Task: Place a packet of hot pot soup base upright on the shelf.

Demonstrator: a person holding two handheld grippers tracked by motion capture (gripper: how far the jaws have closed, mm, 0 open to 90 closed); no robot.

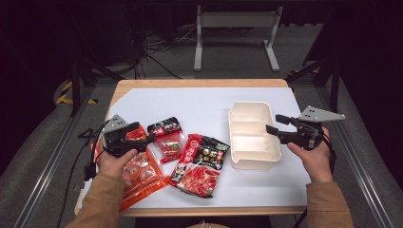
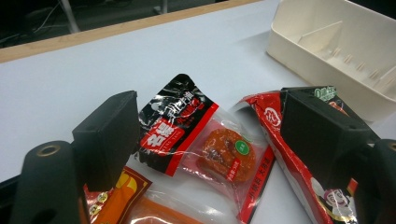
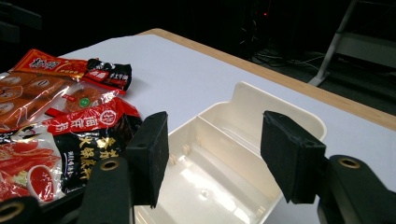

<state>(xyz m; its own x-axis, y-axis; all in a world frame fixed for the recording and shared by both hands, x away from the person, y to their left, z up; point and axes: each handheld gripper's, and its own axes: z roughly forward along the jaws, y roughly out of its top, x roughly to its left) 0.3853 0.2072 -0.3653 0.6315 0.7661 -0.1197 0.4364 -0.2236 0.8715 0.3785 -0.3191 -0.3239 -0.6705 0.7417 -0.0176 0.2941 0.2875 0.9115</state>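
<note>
Covering wood table (image 1: 199,83), white sheet (image 1: 204,107), dark room w/ grey floor (image 1: 228,66), both grippers' jaws open, empty.

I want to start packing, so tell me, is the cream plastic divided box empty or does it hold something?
Empty. The cream plastic divided box shows bare floors in both compartments in the high view and right gripper view.

Dark room, grey carpeted floor (image 1: 228,66). White 2-legged metal frame (image 1: 236,21) stands beyond the wood-edged table (image 1: 199,83); cables (image 1: 157,47) beside it.
</note>
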